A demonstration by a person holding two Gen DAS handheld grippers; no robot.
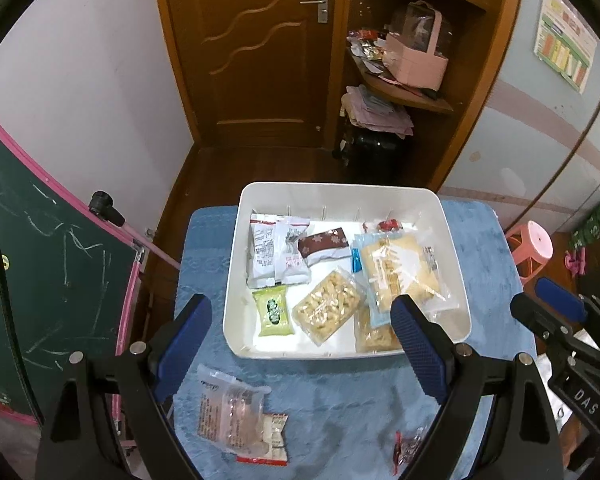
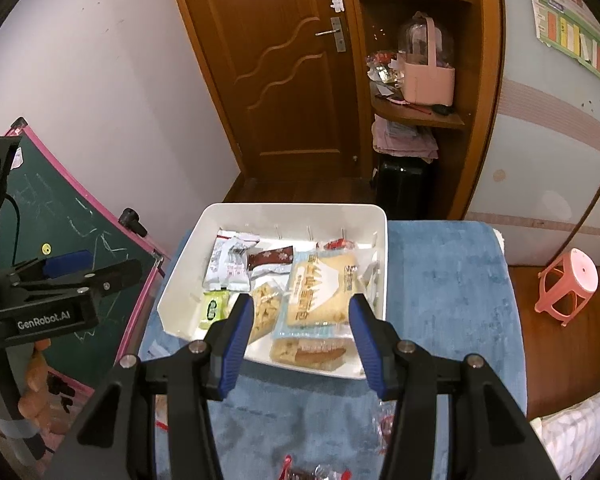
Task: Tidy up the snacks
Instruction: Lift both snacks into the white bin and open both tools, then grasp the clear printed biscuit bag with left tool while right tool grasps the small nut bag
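Snacks (image 1: pixel 328 308) mostly fill the white bin (image 1: pixel 456 280) at 12 o'clock. I hold both claws (image 1: pixel 300 344) (image 2: pixel 296 340) open, empty. Two packets (image 1: pixel 240 416) (image 1: pixel 408 446) remain on the tabletop (image 1: pixel 340 400) at 6 o'clock.

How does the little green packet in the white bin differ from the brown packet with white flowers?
The green packet is pale, squarish and lies near the bin's front left; the brown packet is dark, oblong, flower-patterned and lies farther back, against the white wrappers. Both are sealed snacks lying flat inside.
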